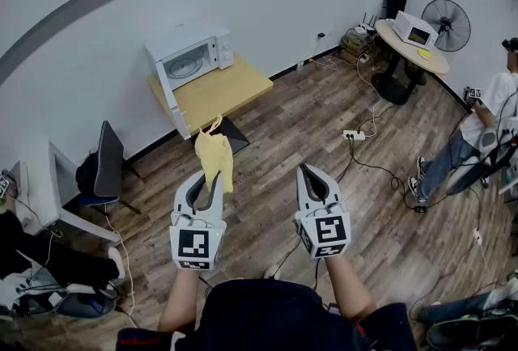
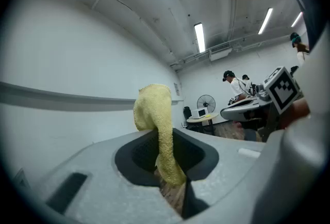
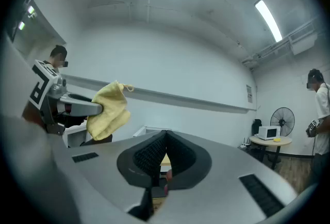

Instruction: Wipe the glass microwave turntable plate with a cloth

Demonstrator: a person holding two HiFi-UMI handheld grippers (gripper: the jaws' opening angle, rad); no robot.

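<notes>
So far, only the preparation looks done. The person stands in the middle of the wooden floor with both claws held level in front. The left gripper has its jaws pinched on a soft yellow terry cloth, which bunches up above the tips and hangs a little to the right. The right gripper, just beside it, has its jaws pressed fully together with nothing between them.

The round glass turntable plate sits inside the white microwave oven, far off to the left against the wall. The oven's door is swung open towards the near side, and it rests on a low light-wood tabletop. The cloth is well apart from the plate, with open floor between them.

As I judge it, fetching the cloth and opening the door are finished, while no wiping has begun. What remains is to walk up to the oven, reach the plate, perhaps with the free right claw steadying or drawing it out, and rub the cloth across the glass.
</notes>
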